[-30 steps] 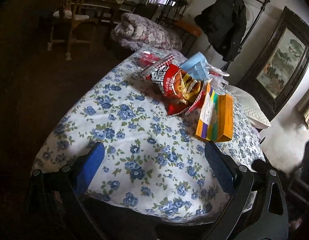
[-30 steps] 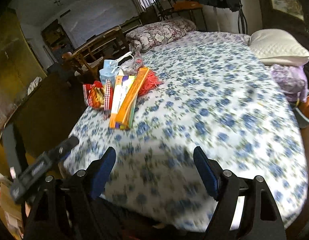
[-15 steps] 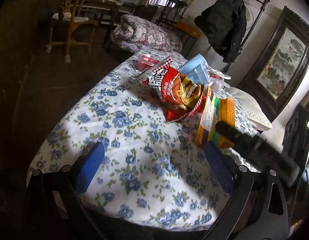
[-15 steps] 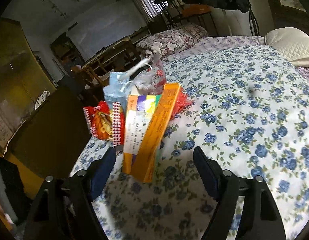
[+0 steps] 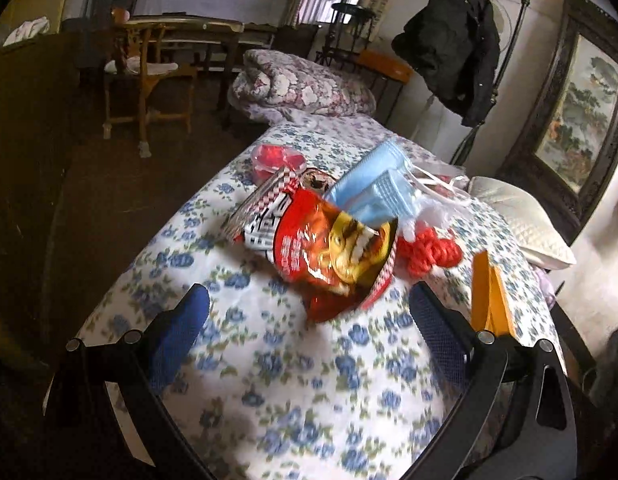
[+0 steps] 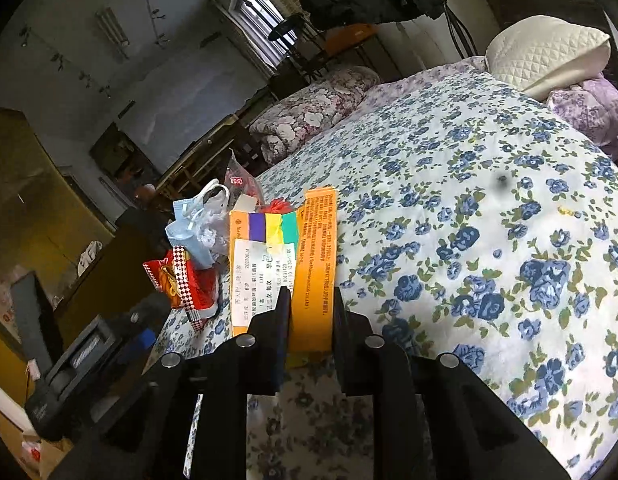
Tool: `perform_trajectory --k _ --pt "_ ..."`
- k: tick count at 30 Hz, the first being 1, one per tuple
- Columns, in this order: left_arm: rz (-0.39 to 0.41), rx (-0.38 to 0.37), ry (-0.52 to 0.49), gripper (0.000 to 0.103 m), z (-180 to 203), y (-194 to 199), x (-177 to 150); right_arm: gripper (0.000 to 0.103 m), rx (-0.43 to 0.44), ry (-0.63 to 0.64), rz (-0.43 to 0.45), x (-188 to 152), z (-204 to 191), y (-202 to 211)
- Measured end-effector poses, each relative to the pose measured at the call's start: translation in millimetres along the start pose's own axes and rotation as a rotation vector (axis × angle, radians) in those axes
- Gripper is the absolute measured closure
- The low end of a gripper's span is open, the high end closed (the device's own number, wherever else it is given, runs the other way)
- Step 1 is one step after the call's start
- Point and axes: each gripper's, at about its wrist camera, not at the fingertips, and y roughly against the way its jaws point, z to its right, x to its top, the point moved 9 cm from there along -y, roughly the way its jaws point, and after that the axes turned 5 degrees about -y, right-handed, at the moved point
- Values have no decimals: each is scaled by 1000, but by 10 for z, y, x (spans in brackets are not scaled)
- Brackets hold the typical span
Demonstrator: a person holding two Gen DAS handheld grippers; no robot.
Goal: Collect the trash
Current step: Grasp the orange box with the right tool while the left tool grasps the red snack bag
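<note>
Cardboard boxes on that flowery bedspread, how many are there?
1. A flat orange cardboard box with a white label, its near end between the closing pads of the right gripper, beside the red snack bag. The heap of wrappers may hide others.

Right gripper (image 6: 307, 304) fingers, wide apart before, are closing on the orange box (image 6: 309, 264)

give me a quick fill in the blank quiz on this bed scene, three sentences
1. The right gripper is closing on the ____ box, which sits between its pads.
2. The red snack bag lies ahead of the left gripper, whose jaws are ____.
3. The bedsheet is printed with ____ flowers.

Missing words: orange; open; blue
</note>
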Motion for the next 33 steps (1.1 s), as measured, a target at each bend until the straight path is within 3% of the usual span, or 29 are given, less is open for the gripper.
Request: perform_trajectory --k 5,9,12,14,16,18,19,23,26,33 --pt "-62 26 -25 7 71 -215 15 80 17 -27 -27 -40 34 -1" --pt "-98 -9 -42 7 156 -295 14 79 19 -26 -30 -33 40 -16" --pt "-175 -51 -25 7 159 -421 -55 77 21 -19 -33 -37 12 -32" --pt "-164 -69 7 7 116 -407 -35 77 19 -14 -32 -40 -1 -35" --pt "-141 -87 39 14 57 -386 -5 76 22 -13 -31 -44 -14 -37" --pt "-132 -112 40 48 50 -366 1 77 27 -14 -30 -47 -36 -39" --pt "-129 -121 26 54 61 -360 0 77 29 -13 -30 -49 -39 -40" --pt "-68 -97 -15 54 63 -222 33 77 29 -13 -30 -49 -46 -39" --pt "-30 -139 -27 54 128 -83 34 77 32 -12 -30 -51 -54 -41" --pt "-71 -193 -72 54 271 26 -198 77 37 -9 -34 -54 -67 -43"
